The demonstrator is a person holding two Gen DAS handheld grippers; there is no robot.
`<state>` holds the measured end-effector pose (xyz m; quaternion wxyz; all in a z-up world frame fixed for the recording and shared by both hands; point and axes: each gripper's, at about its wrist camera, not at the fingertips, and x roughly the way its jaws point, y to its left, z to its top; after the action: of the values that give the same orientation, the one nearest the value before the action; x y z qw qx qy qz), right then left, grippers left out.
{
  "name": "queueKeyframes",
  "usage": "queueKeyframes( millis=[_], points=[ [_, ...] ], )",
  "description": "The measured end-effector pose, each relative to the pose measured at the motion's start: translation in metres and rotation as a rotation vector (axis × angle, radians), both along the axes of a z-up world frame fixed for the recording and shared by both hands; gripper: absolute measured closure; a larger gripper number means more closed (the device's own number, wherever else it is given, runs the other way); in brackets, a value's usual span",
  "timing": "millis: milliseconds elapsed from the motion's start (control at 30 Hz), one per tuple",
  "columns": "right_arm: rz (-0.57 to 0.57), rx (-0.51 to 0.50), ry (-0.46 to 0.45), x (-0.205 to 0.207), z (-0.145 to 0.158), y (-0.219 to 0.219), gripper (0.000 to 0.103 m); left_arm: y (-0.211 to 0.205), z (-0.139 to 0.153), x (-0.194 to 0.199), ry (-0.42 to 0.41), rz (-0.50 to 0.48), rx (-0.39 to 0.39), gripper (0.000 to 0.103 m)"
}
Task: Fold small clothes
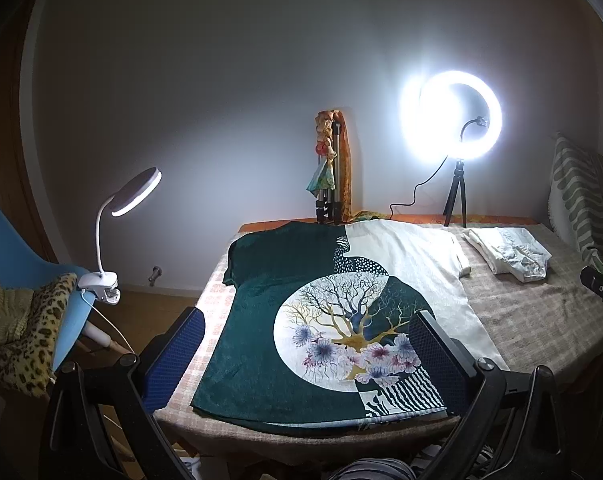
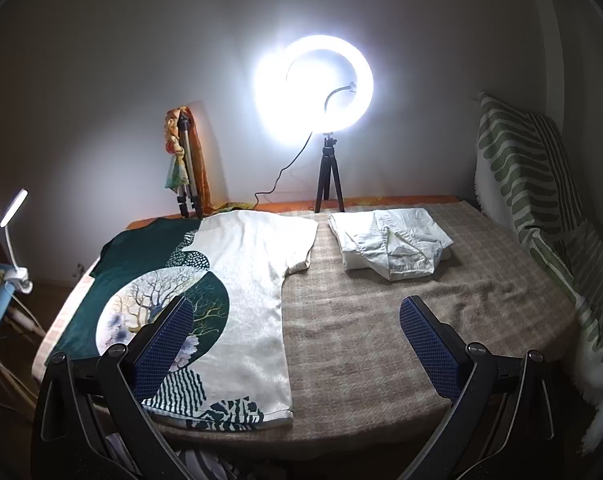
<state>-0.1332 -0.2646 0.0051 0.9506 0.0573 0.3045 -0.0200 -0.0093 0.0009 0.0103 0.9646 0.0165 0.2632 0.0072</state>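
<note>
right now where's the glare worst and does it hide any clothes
Left wrist view: the ring light blows out white against the wall, while the t-shirt stays readable. Right wrist view: the same glare sits above the folded white garment, whose creases still show.

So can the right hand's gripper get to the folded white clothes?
Probably yes. The right gripper is open and empty, and only bare blanket lies between it and the folded white clothes; the T-shirt lies off to the left.

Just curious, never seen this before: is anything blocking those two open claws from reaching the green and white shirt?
Nothing visible does. The green and white tree-print T-shirt lies flat, directly ahead of the open left gripper and right gripper. The folded white garment sits apart, beside it.
</note>
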Motion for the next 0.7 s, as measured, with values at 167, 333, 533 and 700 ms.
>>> queueKeyframes(
  millis=[167, 333, 533, 700],
  points=[
    [-0.006, -0.001, -0.002, -0.001, 0.0014, -0.0013, 0.0, 0.0037, 0.0016, -0.0017, -0.004, -0.001, -0.009, 0.0],
    [-0.021, -0.003, -0.009, -0.0042, 0.0052, -0.002, 0.0, 0.0048, 0.0032, -0.0026, -0.004, 0.0, -0.012, 0.0],
    [-0.038, -0.009, -0.013, -0.0051, 0.0071, -0.004, 0.0, 0.0041, 0.0044, -0.0037, -0.013, 0.002, -0.01, 0.0],
    [-0.046, -0.013, -0.017, -0.0065, 0.0082, -0.0046, 0.0, 0.0045, 0.0043, -0.0054, -0.013, 0.006, -0.011, 0.0]
  ],
)
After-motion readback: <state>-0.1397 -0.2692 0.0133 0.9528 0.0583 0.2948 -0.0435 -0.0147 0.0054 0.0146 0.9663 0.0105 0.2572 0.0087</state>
